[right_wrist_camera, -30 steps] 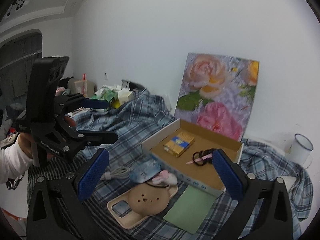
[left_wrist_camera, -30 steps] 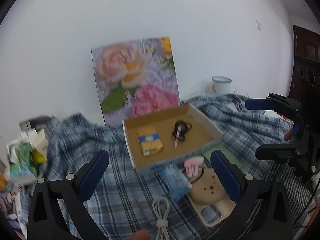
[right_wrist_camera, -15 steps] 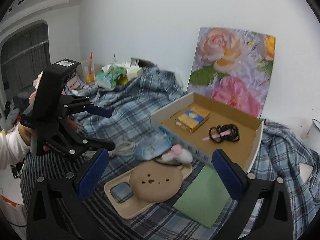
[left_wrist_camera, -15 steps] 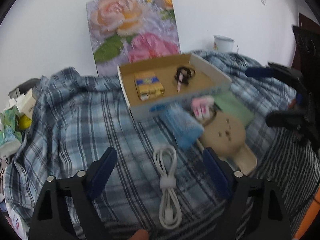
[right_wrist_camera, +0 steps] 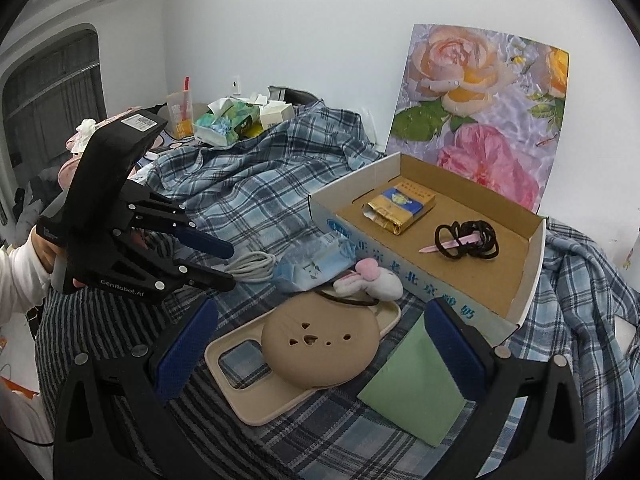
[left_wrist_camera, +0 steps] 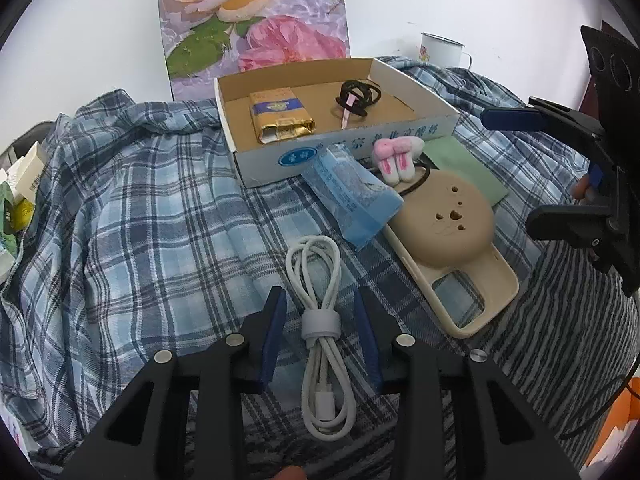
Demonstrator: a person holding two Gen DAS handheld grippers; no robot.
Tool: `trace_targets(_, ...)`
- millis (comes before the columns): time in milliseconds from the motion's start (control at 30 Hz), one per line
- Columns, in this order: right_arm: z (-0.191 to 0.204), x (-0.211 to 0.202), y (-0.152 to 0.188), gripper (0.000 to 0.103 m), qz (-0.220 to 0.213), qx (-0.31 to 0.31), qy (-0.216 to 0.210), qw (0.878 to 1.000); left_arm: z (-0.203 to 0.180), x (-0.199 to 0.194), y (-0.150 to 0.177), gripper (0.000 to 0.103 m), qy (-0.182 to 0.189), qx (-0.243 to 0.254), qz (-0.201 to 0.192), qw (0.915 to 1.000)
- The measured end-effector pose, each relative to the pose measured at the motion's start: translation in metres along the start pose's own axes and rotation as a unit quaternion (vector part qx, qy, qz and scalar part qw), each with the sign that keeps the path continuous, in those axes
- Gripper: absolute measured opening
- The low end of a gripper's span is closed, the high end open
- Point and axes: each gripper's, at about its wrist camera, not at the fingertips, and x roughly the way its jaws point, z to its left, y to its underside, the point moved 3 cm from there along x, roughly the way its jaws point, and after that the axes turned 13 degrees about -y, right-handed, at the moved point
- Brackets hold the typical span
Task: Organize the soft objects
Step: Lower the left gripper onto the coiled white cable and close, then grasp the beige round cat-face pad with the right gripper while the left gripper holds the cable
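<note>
Cable (left_wrist_camera: 321, 322): white, coiled, lies on the plaid cloth (left_wrist_camera: 132, 240) near the box (left_wrist_camera: 344, 144).
Left gripper (left_wrist_camera: 320, 312): jaws closing around the cable, pads not yet touching.
Right gripper (right_wrist_camera: 320, 332): spread wide over the phone case (right_wrist_camera: 248, 384), grasping nothing.

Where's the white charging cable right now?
In the left wrist view the white charging cable lies bundled on the plaid cloth, between the closing pads of the left tool, just in front of the blue packet.

Cable (left_wrist_camera: 320, 320) before box (left_wrist_camera: 416, 92)
</note>
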Motion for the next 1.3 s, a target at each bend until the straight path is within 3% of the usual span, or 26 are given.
trace_targets(133, -0.001, 0.0, 0.0, 0.103, 0.002, 0.003, 0.0, 1.0, 0.0, 0.005, 0.002, 0.021, 0.007, -0.002, 0.01, 0.9999)
trace_targets(333, -0.001, 0.003, 0.001, 0.103, 0.008, 0.007, 0.0, 1.0, 0.001, 0.011, 0.004, 0.02, 0.016, -0.007, 0.023, 0.9996)
trace_targets(533, -0.001, 0.005, 0.002, 0.103, 0.011, 0.009, 0.006, 1.0, 0.002, -0.001, 0.004, 0.019, 0.024, -0.014, -0.007, 0.9996)
trace_targets(767, -0.006, 0.025, 0.008, 0.103, 0.059, 0.003, 0.018, 0.998, 0.006, -0.009, 0.003, 0.02, 0.032, -0.022, -0.027, 0.9989)
trace_targets(1033, -0.011, 0.042, 0.008, 0.103, 0.084, -0.002, 0.028, 0.996, 0.006, -0.012, 0.004, 0.019, 0.032, -0.024, -0.034, 0.9986)
trace_targets(1167, -0.007, 0.052, 0.009, 0.094, 0.105, -0.01, 0.017, 0.994, 0.006, -0.012, 0.004, 0.019, 0.03, -0.024, -0.034, 0.9987)
trace_targets(1300, -0.013, 0.058, 0.012, 0.093, 0.121, 0.005, 0.011, 0.993, 0.005, -0.011, 0.004, 0.019, 0.027, -0.023, -0.034, 0.9988)
